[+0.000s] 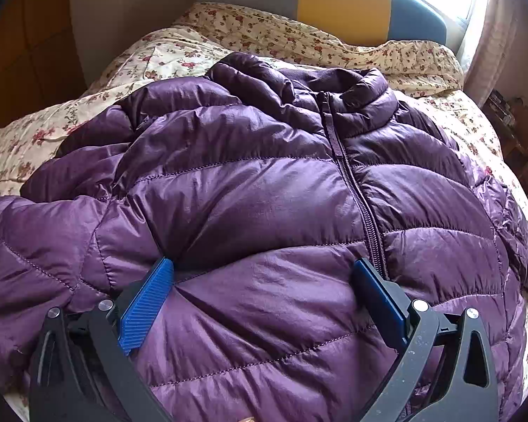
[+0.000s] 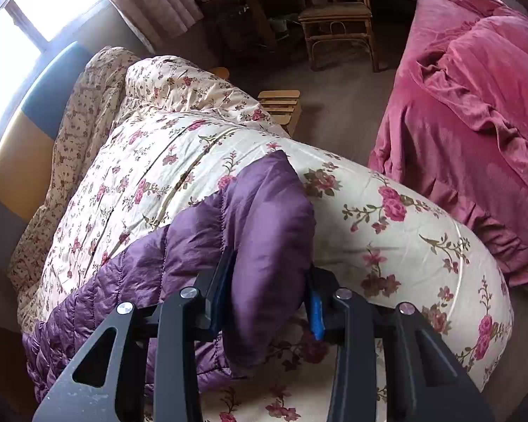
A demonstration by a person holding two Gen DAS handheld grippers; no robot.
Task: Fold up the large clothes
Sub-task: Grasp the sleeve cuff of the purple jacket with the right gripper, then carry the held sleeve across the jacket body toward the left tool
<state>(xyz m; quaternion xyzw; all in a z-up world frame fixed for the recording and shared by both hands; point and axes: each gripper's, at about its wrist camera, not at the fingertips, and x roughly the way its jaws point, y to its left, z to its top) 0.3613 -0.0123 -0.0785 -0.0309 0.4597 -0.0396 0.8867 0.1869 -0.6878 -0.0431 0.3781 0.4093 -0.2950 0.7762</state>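
Gripping a puffy fold of the purple jacket [image 2: 264, 232] at its edge, our right gripper [image 2: 269, 302] risks the slick shell slipping free. Our left gripper [image 1: 264, 281] stands wide on the jacket's front beside the zipper [image 1: 355, 190], holding nothing. The jacket lies on the floral quilt [image 2: 387, 225], so 1 pull could drag both.

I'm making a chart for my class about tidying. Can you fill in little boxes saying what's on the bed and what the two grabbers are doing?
clothing: purple puffy jacket, zipped up, front side up
lying on: flowery quilt on the bed
left gripper: open, both tips resting on the jacket's front near the zipper
right gripper: closed on the jacket's sleeve
folded yet: no, body spread out
nearby: pink blanket, wicker chair, window
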